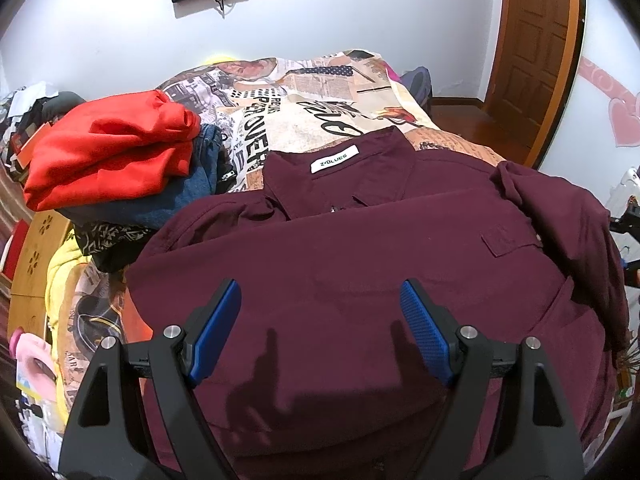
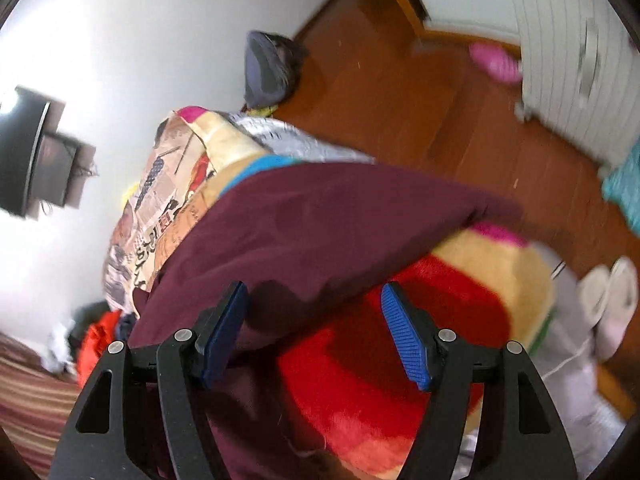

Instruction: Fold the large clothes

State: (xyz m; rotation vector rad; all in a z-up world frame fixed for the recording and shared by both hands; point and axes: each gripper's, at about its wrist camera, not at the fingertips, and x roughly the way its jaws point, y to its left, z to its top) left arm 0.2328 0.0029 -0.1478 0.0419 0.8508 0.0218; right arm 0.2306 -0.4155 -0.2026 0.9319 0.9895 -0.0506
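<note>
A large maroon shirt [image 1: 360, 264] lies spread on the bed, collar and white label [image 1: 334, 159] at the far side, one sleeve bunched at the right [image 1: 560, 208]. My left gripper [image 1: 320, 312] is open and empty just above the shirt's middle. In the blurred right wrist view the same shirt [image 2: 320, 224] hangs over the bed's side edge. My right gripper [image 2: 314, 316] is open at that hanging edge, holding nothing.
A pile of folded clothes topped by a red garment [image 1: 112, 152] sits at the left on the printed bedspread [image 1: 304, 112]. A red and yellow blanket [image 2: 400, 340] hangs below the shirt. Wooden floor [image 2: 400, 92], a door [image 1: 532, 48] and a white cabinet [image 2: 580, 60] lie beyond.
</note>
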